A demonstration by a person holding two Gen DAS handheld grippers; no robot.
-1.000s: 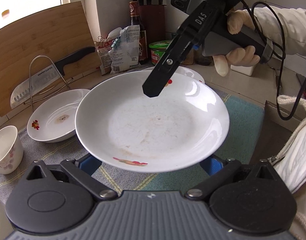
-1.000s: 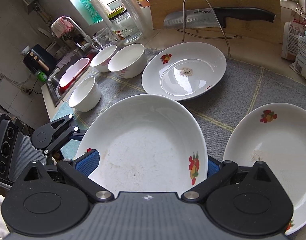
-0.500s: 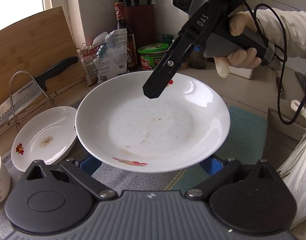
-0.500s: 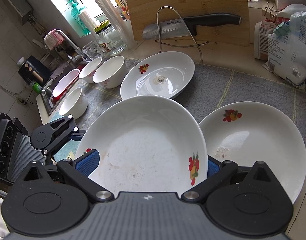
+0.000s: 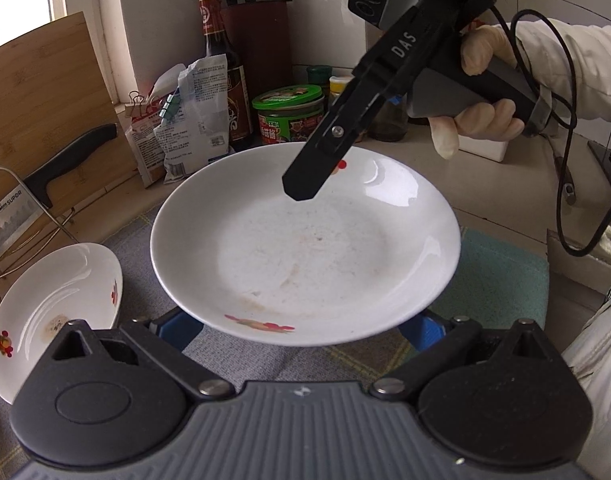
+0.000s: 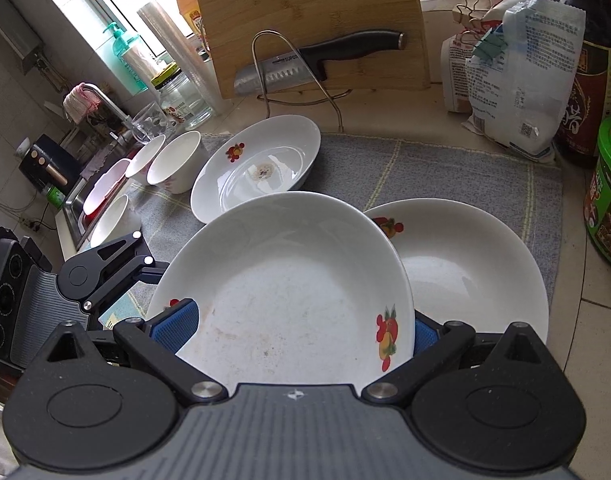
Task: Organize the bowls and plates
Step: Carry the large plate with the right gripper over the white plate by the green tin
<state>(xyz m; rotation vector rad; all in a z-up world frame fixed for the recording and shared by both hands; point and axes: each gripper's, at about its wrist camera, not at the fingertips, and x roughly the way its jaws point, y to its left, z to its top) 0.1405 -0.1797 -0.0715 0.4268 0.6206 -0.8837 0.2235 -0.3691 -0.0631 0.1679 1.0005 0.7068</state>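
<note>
Held plate (image 6: 289,280) at centre of the right wrist view, lifted off the grey mat (image 6: 445,168), gripped on opposite rims by both claws. Right gripper (image 6: 293,328) pinching the near rim at lower centre; left gripper (image 5: 305,320) pinching the far rim, seen at lower left. Second plate (image 6: 473,264) lying just right, partly overlapped. Third plate (image 6: 261,168) above, 3 bowls (image 6: 177,160) at left. Likely stacking: keep level, centre over the second plate, lower gently, then release both.
</note>
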